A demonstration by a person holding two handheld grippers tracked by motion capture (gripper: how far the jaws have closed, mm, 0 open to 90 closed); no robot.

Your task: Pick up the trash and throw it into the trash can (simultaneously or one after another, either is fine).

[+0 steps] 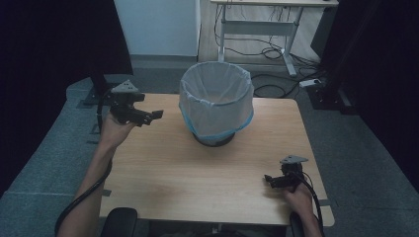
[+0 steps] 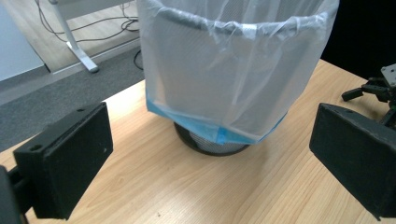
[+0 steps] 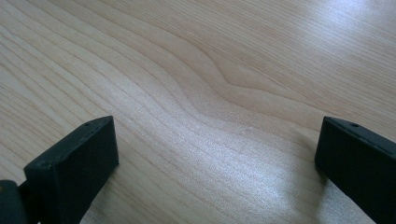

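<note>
Left gripper (image 1: 157,114): black frame w/ grey three-cornered plate on top at 12 o'clock, thick black cable trailing off toward 6 o'clock. Right gripper (image 1: 267,178): same build, black w/ grey plate, thinner-looking black cable looping back. Jaws are matte black rectangular blocks, flat inner faces, small screw hole near each top corner. Person's forearms bare, no sleeves visible.
</note>
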